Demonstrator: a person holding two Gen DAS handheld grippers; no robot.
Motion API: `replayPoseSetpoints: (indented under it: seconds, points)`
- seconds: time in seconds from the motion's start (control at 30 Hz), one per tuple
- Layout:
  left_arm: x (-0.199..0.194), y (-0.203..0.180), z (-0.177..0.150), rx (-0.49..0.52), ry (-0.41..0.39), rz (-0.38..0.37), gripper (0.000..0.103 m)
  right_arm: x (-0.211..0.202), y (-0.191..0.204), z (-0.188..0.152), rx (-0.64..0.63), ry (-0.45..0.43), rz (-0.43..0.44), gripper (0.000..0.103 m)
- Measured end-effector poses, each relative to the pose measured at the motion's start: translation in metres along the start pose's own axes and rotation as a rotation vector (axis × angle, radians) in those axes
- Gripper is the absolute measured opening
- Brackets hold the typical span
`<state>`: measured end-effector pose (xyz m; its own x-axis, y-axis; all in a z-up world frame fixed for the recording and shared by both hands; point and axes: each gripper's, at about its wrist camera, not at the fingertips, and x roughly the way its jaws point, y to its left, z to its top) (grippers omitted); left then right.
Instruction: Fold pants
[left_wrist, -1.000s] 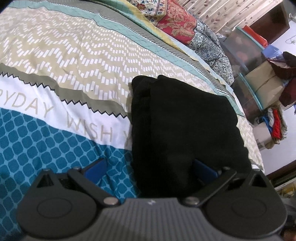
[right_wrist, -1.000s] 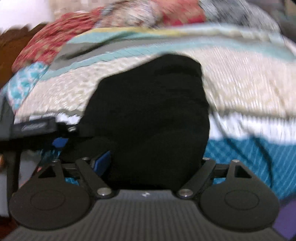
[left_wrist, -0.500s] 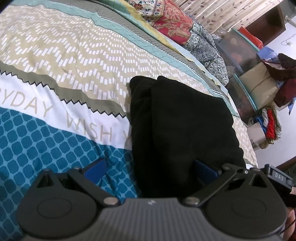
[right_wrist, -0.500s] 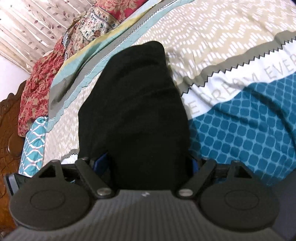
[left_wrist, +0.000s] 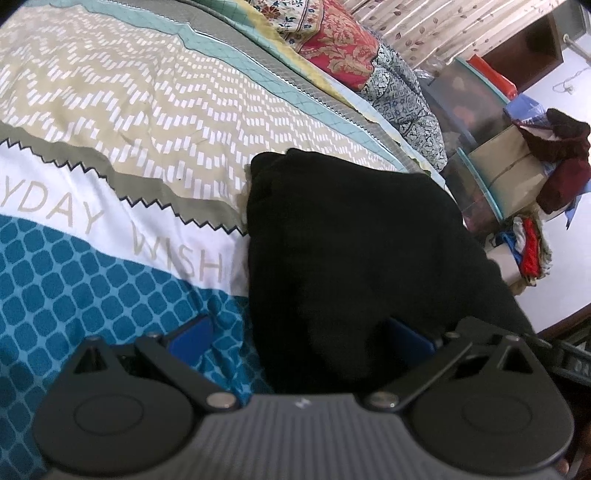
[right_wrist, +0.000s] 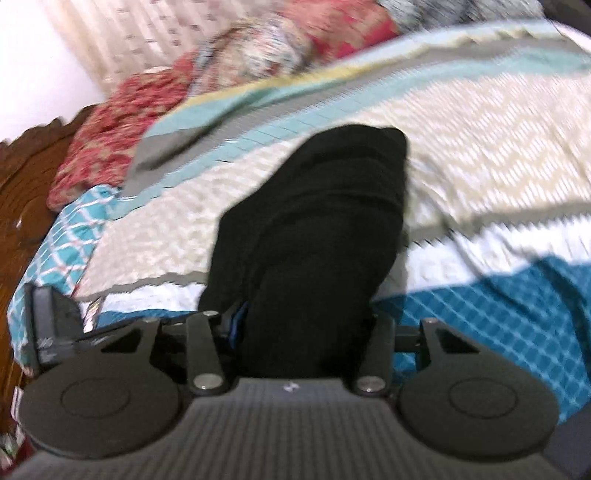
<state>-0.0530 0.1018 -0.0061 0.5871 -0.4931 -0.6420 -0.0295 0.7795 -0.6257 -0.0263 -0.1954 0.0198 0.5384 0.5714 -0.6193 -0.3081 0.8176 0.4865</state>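
The black pants (left_wrist: 351, 240) lie folded in a thick bundle on the patterned bedspread (left_wrist: 110, 129). My left gripper (left_wrist: 299, 332) is open, its jaws wide apart over the bundle's near left edge; the right blue pad (left_wrist: 410, 338) rests on the cloth, the left one on the bedspread. In the right wrist view, my right gripper (right_wrist: 306, 325) has narrowed around the near end of the pants (right_wrist: 314, 229); the cloth fills the gap and hides the right pad. The other gripper's body (right_wrist: 51, 325) shows at the left.
Floral pillows and blankets (left_wrist: 343, 44) lie at the bed's far end. Plastic storage boxes (left_wrist: 480, 122) and piled clothes (left_wrist: 561, 155) stand beyond the bed's right edge. A wooden headboard (right_wrist: 22, 192) is at the left in the right wrist view.
My right gripper's jaws have closed in on the near end of the pants, and its view has swung and blurred. My left gripper has hardly moved and stays open.
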Motion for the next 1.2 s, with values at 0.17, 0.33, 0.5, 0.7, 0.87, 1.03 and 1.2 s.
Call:
replayPoseSetpoints:
  seconds: [0.17,0.33,0.5,0.7,0.87,1.03,1.2]
  points:
    - [0.0,0.001,-0.001,0.012,0.003,0.0,0.103,0.014,-0.012,-0.001,0.076,0.032,-0.008,0.059]
    - [-0.001,0.002,-0.001,0.016,0.004,-0.004,0.103,0.021,-0.038,0.0,0.286,0.04,0.036,0.065]
    - [0.0,0.001,-0.001,0.022,0.004,-0.001,0.103,0.028,-0.042,-0.004,0.371,0.027,0.036,0.076]
    - [-0.001,0.002,-0.002,0.024,0.005,-0.011,0.103,0.03,-0.053,-0.012,0.428,0.022,0.03,0.079]
    - [-0.002,0.002,-0.002,0.026,0.005,-0.008,0.103,0.03,-0.053,-0.007,0.398,0.059,0.014,0.077]
    - [-0.001,0.002,-0.002,0.026,0.003,-0.008,0.103,0.029,-0.035,0.0,0.299,0.082,-0.02,0.06]
    - [0.0,0.001,-0.002,0.03,0.004,0.002,0.103,0.024,-0.004,0.001,0.088,0.064,-0.053,0.054]
